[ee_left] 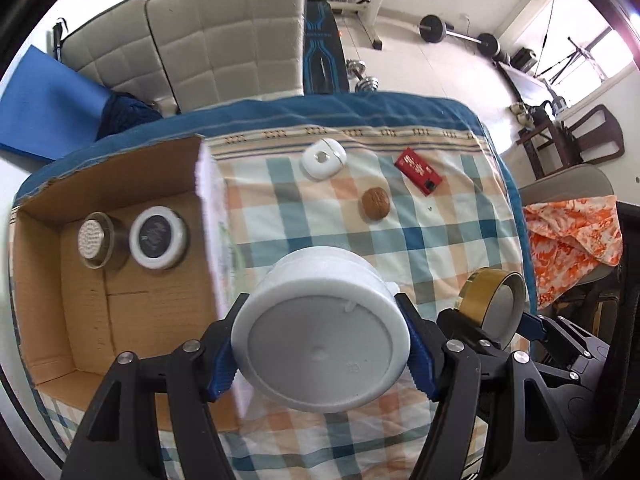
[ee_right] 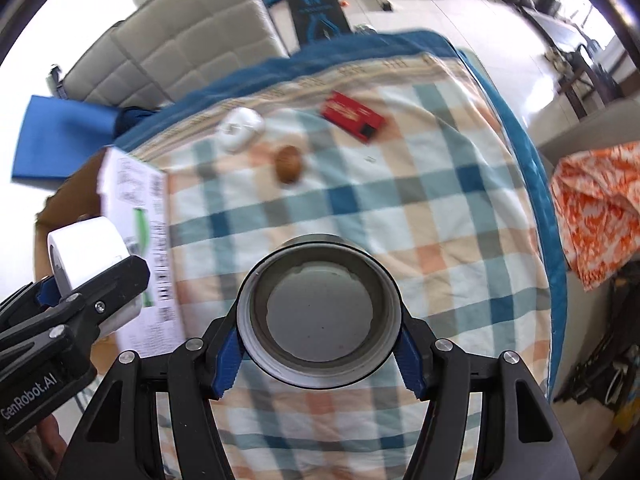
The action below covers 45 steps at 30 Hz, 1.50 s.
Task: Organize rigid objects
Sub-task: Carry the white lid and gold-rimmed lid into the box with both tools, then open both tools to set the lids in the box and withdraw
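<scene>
Cardboard box (ee_left: 80, 280) lies just left of our left hand-held gripper (ee_left: 320, 348), whose blue pads are clamped on a white plastic tub (ee_left: 320, 336), its flat base facing the camera; we judge the box the drop point, and this hand the nearer. Two round tins (ee_left: 132, 242) already sit inside. A white case (ee_left: 323, 159), a walnut (ee_left: 376, 204) and a red packet (ee_left: 418, 171) lie ahead on the checked cloth (ee_left: 440, 240).

From the right wrist, our right hand-held gripper (ee_right: 319, 340) grips a gold-banded round tin (ee_right: 319, 316), open side toward us, with the box well off to its left.
</scene>
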### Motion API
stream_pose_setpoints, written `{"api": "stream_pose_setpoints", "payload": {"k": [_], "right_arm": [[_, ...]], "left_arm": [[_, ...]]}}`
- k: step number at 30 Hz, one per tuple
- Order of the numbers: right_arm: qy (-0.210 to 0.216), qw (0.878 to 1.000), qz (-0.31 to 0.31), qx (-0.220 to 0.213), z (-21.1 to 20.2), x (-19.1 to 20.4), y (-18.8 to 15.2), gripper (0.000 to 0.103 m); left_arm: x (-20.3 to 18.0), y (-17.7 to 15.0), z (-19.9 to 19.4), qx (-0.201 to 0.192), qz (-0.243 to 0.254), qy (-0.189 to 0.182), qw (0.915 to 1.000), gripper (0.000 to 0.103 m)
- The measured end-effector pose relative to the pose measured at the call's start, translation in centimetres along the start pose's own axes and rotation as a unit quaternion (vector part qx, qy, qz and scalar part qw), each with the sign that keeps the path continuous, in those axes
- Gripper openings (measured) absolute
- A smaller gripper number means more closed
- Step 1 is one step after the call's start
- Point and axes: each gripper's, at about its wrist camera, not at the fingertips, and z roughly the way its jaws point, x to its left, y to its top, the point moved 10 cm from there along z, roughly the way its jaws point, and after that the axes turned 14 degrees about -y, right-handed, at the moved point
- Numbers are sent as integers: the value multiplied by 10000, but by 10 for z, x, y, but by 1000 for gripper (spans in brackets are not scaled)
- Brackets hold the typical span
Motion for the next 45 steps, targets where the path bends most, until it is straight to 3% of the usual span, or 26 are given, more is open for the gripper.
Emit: {"api": "stream_pose_setpoints", "payload": {"k": [10, 18, 23, 30, 36, 45], "right_arm": [[478, 9964, -622, -320, -49, 131, -2, 66], [703, 9930, -945, -55, -37, 234, -9, 66], [607, 9928, -1005, 214, -3, 281, -13, 66], [287, 9924, -1017, 638, 52, 315, -21, 66], [25, 9902, -1055, 911, 88, 327, -28, 67], [-200, 9872, -1074, 1161, 114, 327, -29, 67]], "left_arm": [[86, -8, -82, -457, -391, 117, 9981, 67], [187, -15, -105, -501, -913, 354, 9939, 67], [263, -19, -90, -318, -1348, 542, 9889, 67], [323, -22, -51, 78, -1632, 676, 9842, 67], [346, -17, -7, 403, -1683, 706, 9824, 67], [354, -9, 25, 672, -1577, 741, 9824, 68]]}}
